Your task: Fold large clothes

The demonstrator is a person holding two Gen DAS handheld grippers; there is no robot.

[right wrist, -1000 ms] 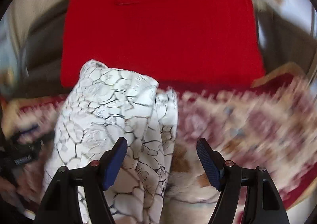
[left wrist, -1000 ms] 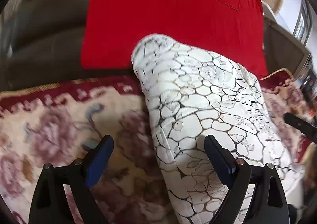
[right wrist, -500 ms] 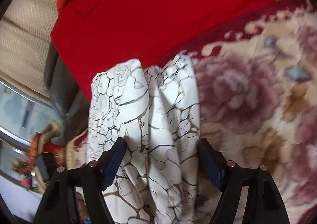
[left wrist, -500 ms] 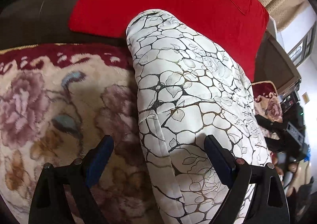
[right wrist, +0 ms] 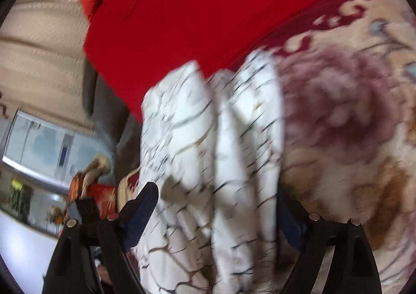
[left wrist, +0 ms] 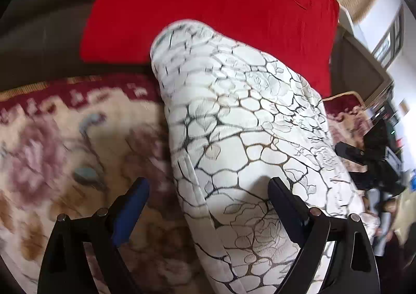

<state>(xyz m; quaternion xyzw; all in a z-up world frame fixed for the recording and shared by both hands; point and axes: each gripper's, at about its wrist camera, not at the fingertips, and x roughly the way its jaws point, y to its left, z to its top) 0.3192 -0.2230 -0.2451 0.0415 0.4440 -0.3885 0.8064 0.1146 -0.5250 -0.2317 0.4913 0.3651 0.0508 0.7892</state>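
White folded garment with a black-and-gold crackle print lies on the floral blanket; left gripper gapes, right gripper has just been spreading, both astride it, ungripped.

Left gripper jaws wide apart – right gripper jaws just been opening, prob. loose now.
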